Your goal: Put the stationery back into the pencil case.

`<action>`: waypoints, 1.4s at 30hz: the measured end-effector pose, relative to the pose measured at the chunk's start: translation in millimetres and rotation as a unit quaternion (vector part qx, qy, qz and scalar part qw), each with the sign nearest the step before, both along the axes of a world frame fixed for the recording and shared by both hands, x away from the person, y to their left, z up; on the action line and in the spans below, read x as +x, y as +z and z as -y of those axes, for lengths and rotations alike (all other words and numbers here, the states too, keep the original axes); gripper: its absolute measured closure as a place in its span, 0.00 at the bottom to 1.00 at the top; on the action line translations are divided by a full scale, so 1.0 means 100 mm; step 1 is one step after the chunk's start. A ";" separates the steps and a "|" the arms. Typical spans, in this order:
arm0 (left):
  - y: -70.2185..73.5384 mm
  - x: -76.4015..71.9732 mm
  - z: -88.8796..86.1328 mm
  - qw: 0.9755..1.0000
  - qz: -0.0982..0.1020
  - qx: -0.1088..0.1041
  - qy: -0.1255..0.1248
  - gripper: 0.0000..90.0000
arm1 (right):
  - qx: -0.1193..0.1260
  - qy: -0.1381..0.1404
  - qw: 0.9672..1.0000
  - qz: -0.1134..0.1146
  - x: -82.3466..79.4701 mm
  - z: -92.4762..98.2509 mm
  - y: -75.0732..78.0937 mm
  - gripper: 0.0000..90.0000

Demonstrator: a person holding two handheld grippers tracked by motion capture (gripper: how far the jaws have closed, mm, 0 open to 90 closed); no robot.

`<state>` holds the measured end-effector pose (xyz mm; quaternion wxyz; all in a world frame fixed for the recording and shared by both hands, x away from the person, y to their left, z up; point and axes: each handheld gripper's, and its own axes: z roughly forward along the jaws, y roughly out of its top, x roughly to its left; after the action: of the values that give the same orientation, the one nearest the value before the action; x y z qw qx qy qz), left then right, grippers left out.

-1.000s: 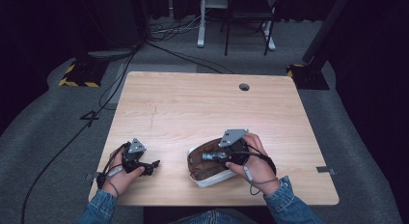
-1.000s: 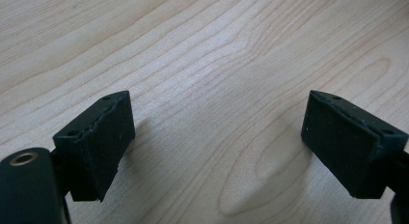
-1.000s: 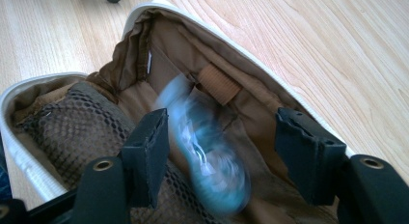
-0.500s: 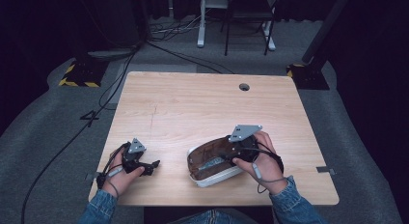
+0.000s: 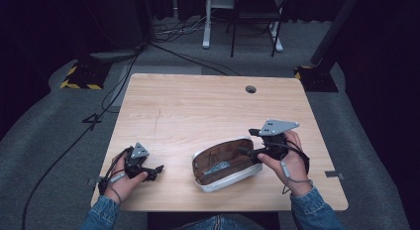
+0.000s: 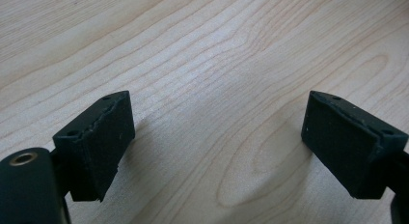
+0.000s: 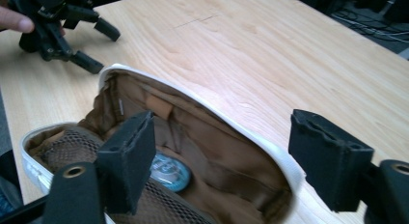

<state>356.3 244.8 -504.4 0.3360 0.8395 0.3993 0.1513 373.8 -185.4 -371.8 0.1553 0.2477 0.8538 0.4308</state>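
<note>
An open pouch [image 5: 225, 163] with a white rim and brown lining lies near the table's front edge. In the right gripper view the pouch [image 7: 212, 151] shows a mesh pocket [image 7: 62, 154] and a round blue object [image 7: 169, 172] inside. My right gripper [image 5: 247, 142] is at the pouch's right end. It stands open [image 7: 222, 118], one jaw over the pouch's inside and the other outside the rim, holding nothing. My left gripper [image 5: 157, 171] rests at the front left, apart from the pouch. Its jaws are open [image 6: 217, 101] over bare wood.
The wooden table [image 5: 198, 111] has a round cable hole [image 5: 251, 89] at the back right. From the right gripper view the left gripper [image 7: 103, 50] and a fingertip sit beyond the pouch. Cables [image 5: 114, 91] and chair legs [image 5: 237, 36] stand on the floor past the table.
My right gripper has drawn back to the right from over the pouch, and more of the pouch's open inside shows. The left gripper has stayed put.
</note>
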 end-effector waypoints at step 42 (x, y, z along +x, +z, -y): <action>-0.01 0.08 0.05 1.000 -0.007 0.007 0.000 0.04 | 0.013 -0.158 0.987 -0.030 0.21 1.31 -0.65 0.18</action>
<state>364.6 239.7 -505.2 0.3271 0.8429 0.4005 0.1486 395.2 -316.7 -437.2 0.1926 0.3946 0.8025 0.4040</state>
